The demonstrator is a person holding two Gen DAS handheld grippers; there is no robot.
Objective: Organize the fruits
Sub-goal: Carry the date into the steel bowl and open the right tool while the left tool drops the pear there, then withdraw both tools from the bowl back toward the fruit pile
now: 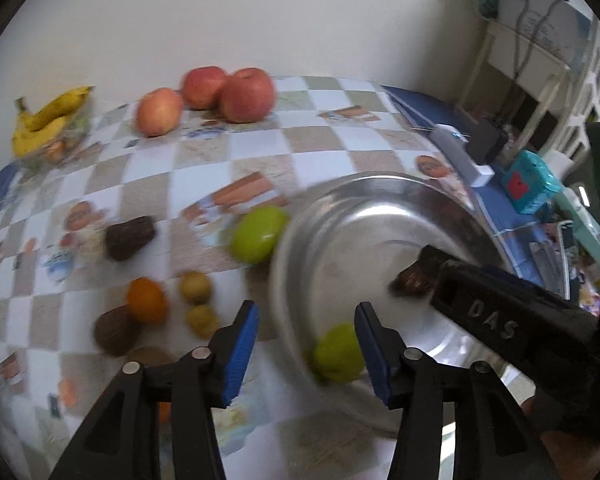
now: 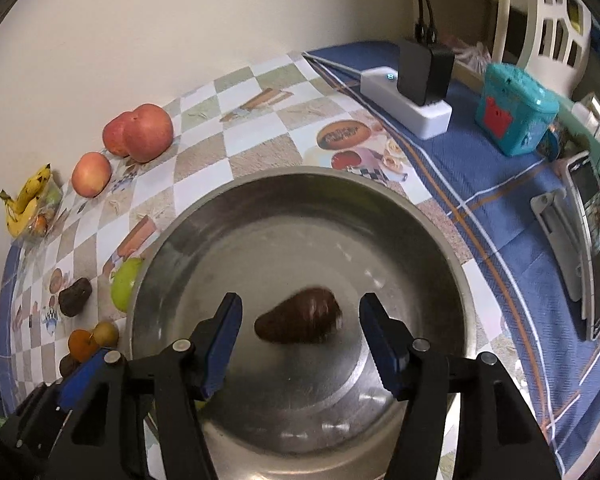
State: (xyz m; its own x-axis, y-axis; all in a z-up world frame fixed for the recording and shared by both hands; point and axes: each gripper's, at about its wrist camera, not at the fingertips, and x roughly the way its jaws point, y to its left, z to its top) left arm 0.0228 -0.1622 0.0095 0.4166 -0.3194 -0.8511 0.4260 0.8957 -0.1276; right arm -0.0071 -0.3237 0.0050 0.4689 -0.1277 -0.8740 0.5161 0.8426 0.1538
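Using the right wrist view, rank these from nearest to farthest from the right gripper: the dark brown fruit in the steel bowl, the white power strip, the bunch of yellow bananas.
1. Dark brown fruit, in the steel bowl, between the right gripper's open fingers.
2. White power strip, far right, beyond the bowl.
3. Yellow bananas, far left by the wall.

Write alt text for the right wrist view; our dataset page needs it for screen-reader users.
The open right hand-held gripper hovers over a large steel bowl holding one brown fruit. On the checkered tablecloth to the left lie three red apples, bananas, a green apple and smaller fruits; a white power strip sits behind.
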